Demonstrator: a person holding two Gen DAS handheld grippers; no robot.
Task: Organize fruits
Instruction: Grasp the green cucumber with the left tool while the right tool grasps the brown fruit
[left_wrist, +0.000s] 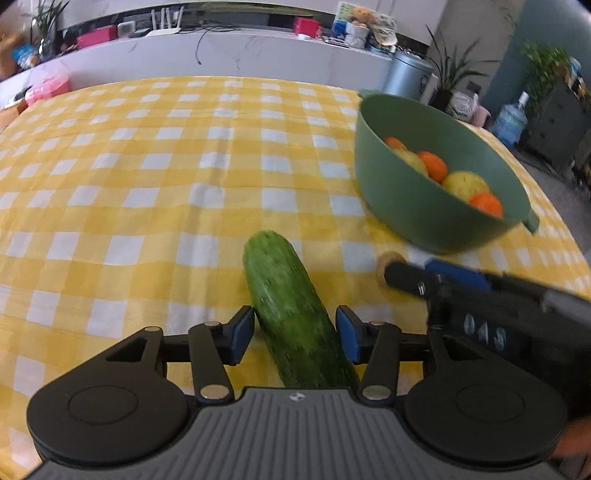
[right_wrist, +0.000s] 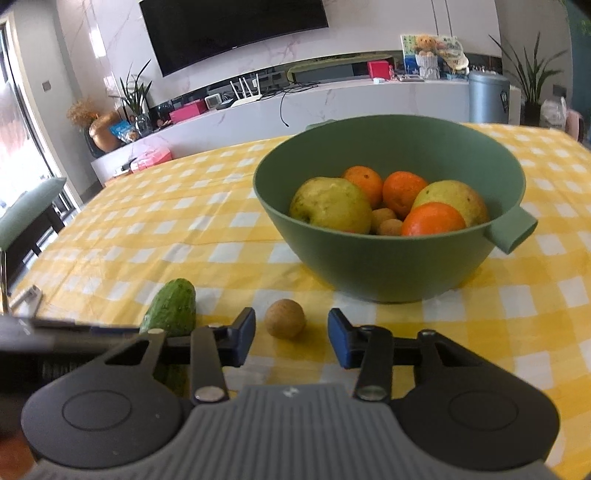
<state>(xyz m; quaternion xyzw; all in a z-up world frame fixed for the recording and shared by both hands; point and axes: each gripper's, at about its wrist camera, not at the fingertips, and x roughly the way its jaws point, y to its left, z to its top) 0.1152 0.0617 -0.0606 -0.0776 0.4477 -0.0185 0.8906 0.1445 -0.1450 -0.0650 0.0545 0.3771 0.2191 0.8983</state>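
I'm straddling the cucumber (left_wrist: 295, 314) with my left gripper (left_wrist: 295, 334), fingers wide and not yet pinching; my right gripper (right_wrist: 291, 338), equally wide, is framing the small brown fruit (right_wrist: 285, 323) before the green bowl (right_wrist: 391, 266). Closing off-centre, I'm risking rolling either away.

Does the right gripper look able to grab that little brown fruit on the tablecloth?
Probably yes. The right gripper is open, and the brown fruit lies on the cloth between and just ahead of its fingers. Nothing blocks it; the cucumber lies off to the left.
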